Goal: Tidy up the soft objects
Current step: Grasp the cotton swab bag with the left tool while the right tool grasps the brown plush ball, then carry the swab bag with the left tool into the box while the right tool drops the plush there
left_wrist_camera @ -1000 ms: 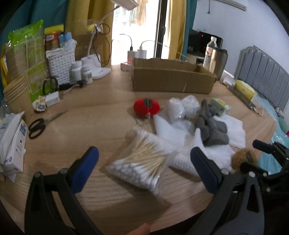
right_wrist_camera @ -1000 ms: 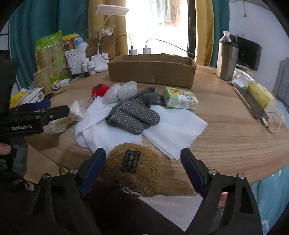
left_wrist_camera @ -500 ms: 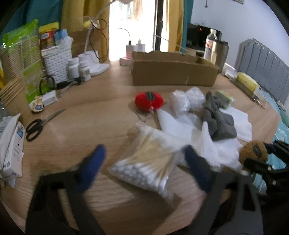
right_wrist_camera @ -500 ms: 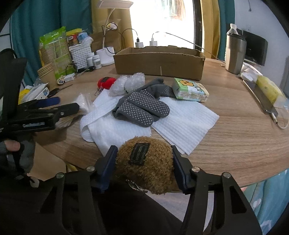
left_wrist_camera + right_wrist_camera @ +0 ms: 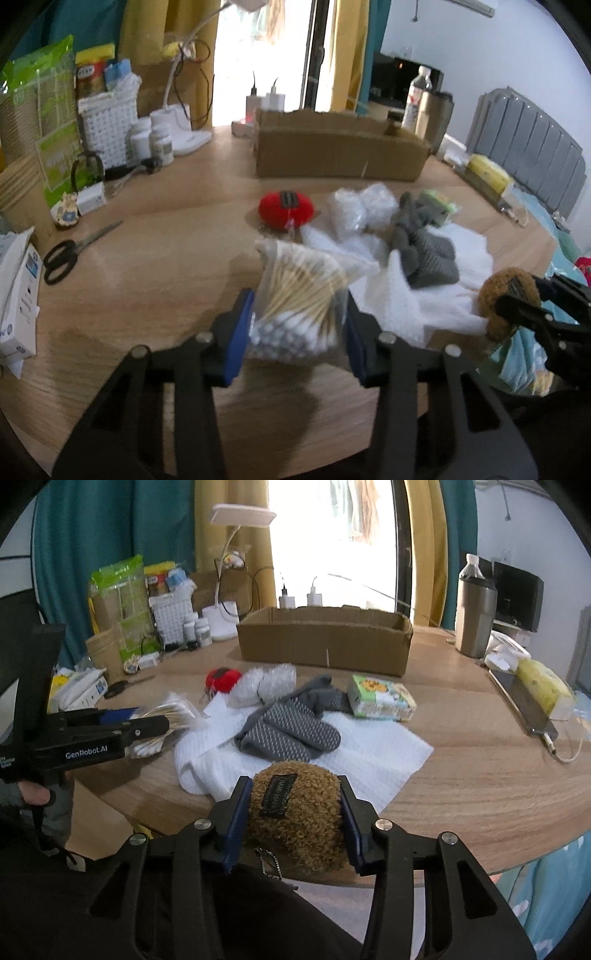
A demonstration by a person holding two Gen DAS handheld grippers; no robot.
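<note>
Both tongs loaded at the counter's near edge

Left tongs clamp the bag of cotton swabs on the counter — right tongs squeeze the brown plush ball.

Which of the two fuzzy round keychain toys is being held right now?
The brown plush, squeezed by the right gripper. The red plush lies untouched on the table.

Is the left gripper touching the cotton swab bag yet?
Touching. The left wrist view shows the left gripper with both blue pads pressed against the sides of the cotton swab bag.
</note>
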